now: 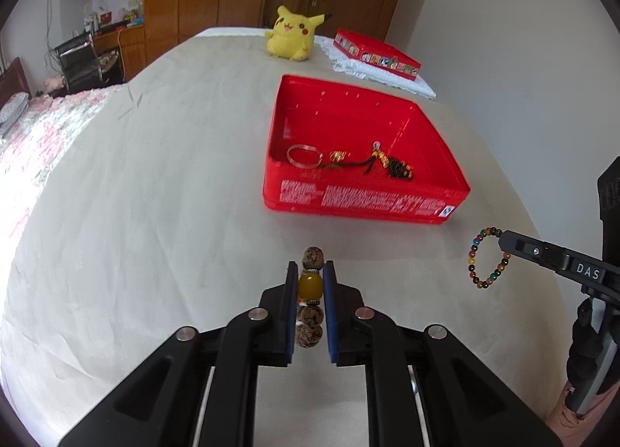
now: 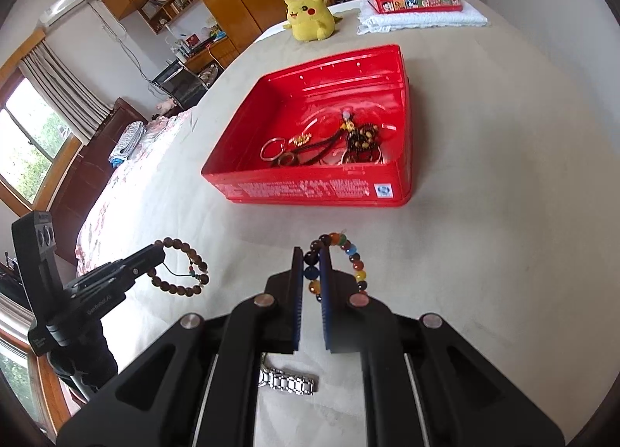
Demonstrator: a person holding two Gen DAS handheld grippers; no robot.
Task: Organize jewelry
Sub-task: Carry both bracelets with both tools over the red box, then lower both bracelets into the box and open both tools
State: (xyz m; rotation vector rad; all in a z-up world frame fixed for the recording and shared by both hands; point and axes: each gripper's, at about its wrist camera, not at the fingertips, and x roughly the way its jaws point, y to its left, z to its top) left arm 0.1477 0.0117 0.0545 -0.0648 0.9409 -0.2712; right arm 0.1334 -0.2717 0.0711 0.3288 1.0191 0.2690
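An open red box [image 1: 364, 202] [image 2: 310, 189] lies on the beige bedspread and holds a key ring [image 1: 304, 155], tassel cords and dark bead strings [image 2: 362, 138]. My left gripper [image 1: 310, 272] is shut on a brown wooden bead bracelet [image 1: 310, 284] with a yellow bead, held above the bedspread short of the box. Seen from the right wrist, that same bracelet [image 2: 182, 270] hangs from the left gripper [image 2: 157, 253]. My right gripper [image 2: 312, 259] is shut on a multicoloured bead bracelet [image 2: 348, 253], a loop [image 1: 486, 259] hanging from the right gripper [image 1: 503, 239] in the left wrist view.
A metal watch band [image 2: 288, 383] lies on the bedspread under my right gripper. A yellow plush toy [image 1: 292, 34] and a red lid [image 1: 378, 53] on a white towel [image 1: 387, 76] sit beyond the box. A floral quilt [image 1: 35, 137] covers the bed's left side.
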